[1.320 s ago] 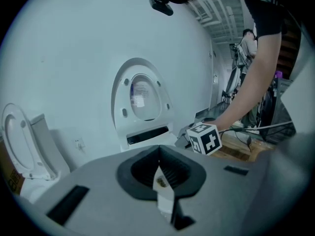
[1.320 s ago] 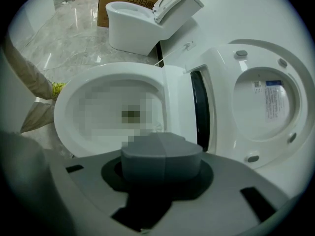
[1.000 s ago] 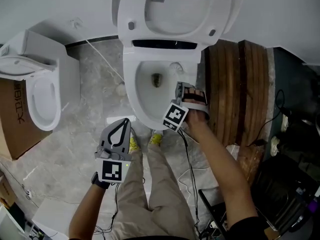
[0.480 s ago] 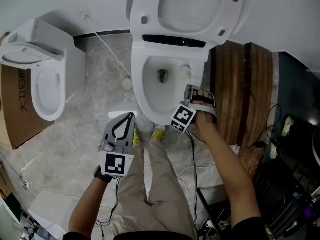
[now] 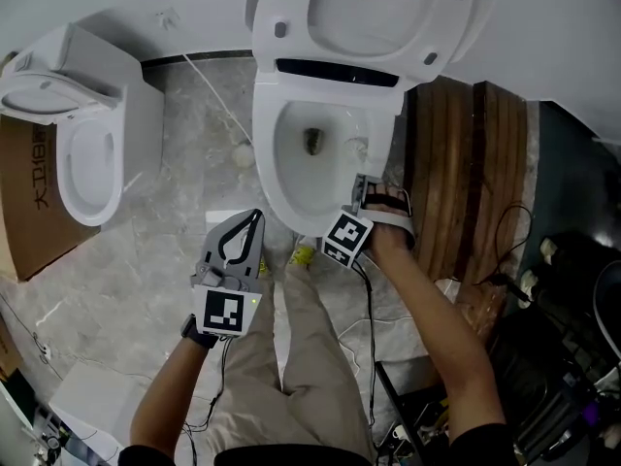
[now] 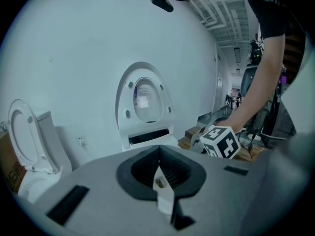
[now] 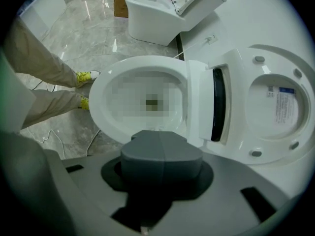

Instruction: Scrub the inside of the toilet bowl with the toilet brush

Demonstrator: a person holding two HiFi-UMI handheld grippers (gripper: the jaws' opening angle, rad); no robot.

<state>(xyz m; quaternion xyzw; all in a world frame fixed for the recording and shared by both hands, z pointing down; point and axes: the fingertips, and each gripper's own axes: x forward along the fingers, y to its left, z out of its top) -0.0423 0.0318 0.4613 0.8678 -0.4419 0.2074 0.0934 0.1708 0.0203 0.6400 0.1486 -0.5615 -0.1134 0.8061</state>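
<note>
The white toilet bowl (image 5: 273, 168) stands open, its lid and seat (image 5: 374, 13) raised against the wall. My right gripper (image 5: 359, 183) hangs at the bowl's front right rim, jaws shut with nothing between them. In the right gripper view the shut jaws (image 7: 160, 144) point at the bowl rim (image 7: 101, 102) and lid (image 7: 275, 107). My left gripper (image 5: 255, 217) is over the floor just left of the bowl's front, also shut and empty; its view shows the joined jaws (image 6: 158, 163). No toilet brush shows in any view.
A second white toilet (image 5: 82, 153) stands at the left beside a cardboard box (image 5: 24, 212). Wooden planks (image 5: 466, 173) lie right of the bowl, with cables and dark gear (image 5: 543, 357) further right. A white cord (image 5: 218, 100) crosses the marble floor. The person's yellow shoes (image 5: 303, 254) are at the bowl's foot.
The head view has shifted a little. My right gripper has eased slightly toward the front of the bowl rim. The left gripper has stayed roughly in place. Both remain shut.
</note>
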